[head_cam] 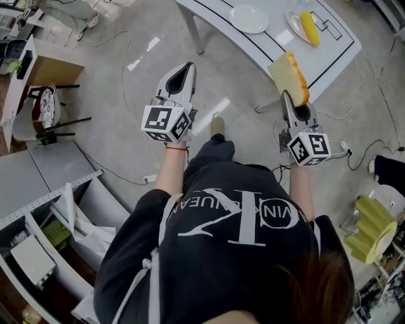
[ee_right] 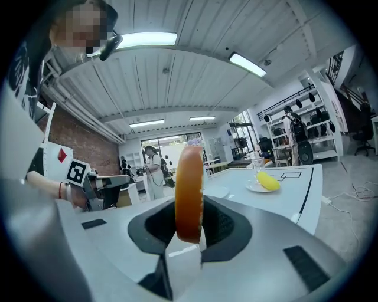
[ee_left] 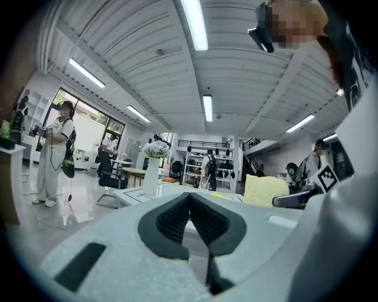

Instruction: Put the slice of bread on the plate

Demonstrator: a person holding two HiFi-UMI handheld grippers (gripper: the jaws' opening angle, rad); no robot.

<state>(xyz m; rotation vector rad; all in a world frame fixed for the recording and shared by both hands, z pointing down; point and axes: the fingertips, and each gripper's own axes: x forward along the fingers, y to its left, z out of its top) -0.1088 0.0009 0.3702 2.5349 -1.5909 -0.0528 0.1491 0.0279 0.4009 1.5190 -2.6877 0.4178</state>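
Note:
A slice of bread (head_cam: 290, 77) with an orange-brown crust stands on edge in my right gripper (head_cam: 288, 96), which is shut on it, just short of the white table's (head_cam: 329, 63) near edge. In the right gripper view the bread (ee_right: 189, 194) rises upright between the jaws (ee_right: 190, 227). An empty white plate (head_cam: 249, 18) lies on the table beyond; it shows faintly past the bread (ee_right: 217, 191). My left gripper (head_cam: 183, 71) hangs over the floor, shut with nothing in it; its pads meet in the left gripper view (ee_left: 189, 203), where the bread (ee_left: 266, 190) shows at the right.
A second plate (head_cam: 295, 25) holds a yellow piece of food (head_cam: 309, 28). Cables trail over the floor (head_cam: 126, 63). Shelving with bins (head_cam: 44, 234) stands at the lower left, a chair (head_cam: 44, 114) at the left, a yellow-green object (head_cam: 373, 228) at the right.

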